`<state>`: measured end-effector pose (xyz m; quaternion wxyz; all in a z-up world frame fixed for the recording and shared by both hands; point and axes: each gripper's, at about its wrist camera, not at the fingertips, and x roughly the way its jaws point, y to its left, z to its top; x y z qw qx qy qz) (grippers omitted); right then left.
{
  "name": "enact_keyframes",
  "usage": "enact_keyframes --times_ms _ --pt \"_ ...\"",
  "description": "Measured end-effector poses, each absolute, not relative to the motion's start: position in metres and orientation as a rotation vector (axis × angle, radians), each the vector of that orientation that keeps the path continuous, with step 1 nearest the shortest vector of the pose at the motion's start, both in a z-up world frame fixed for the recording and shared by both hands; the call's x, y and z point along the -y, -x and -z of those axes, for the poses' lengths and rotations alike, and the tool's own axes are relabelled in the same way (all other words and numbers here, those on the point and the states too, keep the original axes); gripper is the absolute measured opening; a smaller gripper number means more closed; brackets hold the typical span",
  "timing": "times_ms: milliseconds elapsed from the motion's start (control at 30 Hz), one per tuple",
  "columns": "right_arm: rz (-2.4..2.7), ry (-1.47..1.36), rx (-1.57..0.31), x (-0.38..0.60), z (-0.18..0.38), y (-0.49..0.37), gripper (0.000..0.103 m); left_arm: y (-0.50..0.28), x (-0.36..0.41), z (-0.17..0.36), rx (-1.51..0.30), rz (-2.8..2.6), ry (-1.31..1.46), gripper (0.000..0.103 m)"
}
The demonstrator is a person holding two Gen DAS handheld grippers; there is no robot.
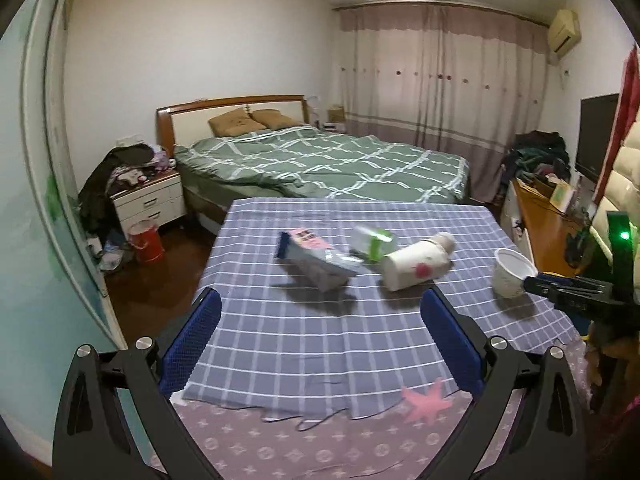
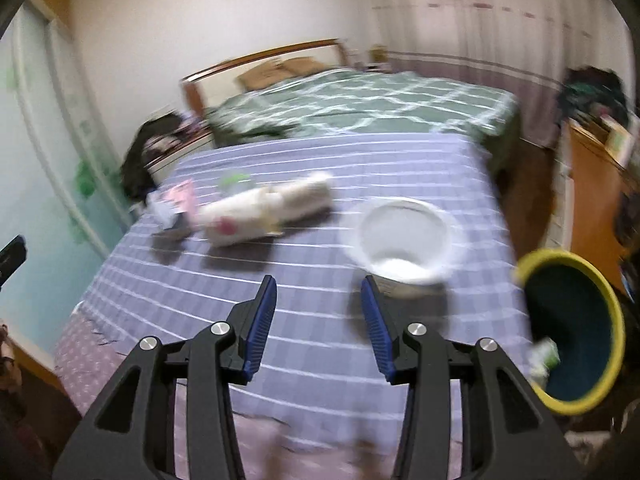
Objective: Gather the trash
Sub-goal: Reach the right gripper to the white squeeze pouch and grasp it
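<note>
I've got both grippers over the near edge of the table with the blue checked cloth [image 1: 320, 340], and both are empty: the left gripper [image 1: 320, 320] has its jaws spread wide, the right gripper [image 2: 319, 304] stands partly open with nothing between the pads.

The trash lies across the middle of the cloth. The white plastic cup [image 2: 402, 240] stands upright, mouth up, just ahead of my right jaws and a little to their right. I judge it very light and thin-walled, likely to crush or skid, so I'd take it gently across the rim or upper wall.

The white bottle [image 1: 416, 262] lies on its side, long axis slanting across the table, cap end towards the far right, base towards me. It looks light and fairly stiff but able to roll; I'd grip across the body, square to that axis.

The snack bag [image 1: 316, 256] lies crumpled left of it, soft and slippery, best pinched at an edge. A green-and-white carton [image 1: 374, 242] sits just behind, blurred.

The yellow-rimmed bin [image 2: 576, 332] waits off the table's right edge, some litter already inside
</note>
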<state>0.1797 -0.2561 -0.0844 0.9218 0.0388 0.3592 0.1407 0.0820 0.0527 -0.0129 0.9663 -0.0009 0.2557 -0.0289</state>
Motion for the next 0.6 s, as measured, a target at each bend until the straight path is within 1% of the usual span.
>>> enact_keyframes --times_ms 200,300,467,600 --pt "-0.486 0.015 -0.771 0.17 0.082 -0.213 0.042 -0.078 -0.082 0.017 -0.522 0.011 0.037 0.098" --pt "-0.569 0.081 -0.75 0.129 0.078 -0.229 0.042 -0.078 -0.091 0.022 -0.532 0.003 0.056 0.098" --pt "-0.658 0.191 -0.728 0.068 0.074 -0.262 0.042 -0.081 -0.095 0.029 -0.55 0.006 0.065 0.098" --pt "-0.673 0.276 -0.758 0.029 0.084 -0.293 0.042 -0.082 -0.095 0.031 -0.556 0.008 0.064 0.098"
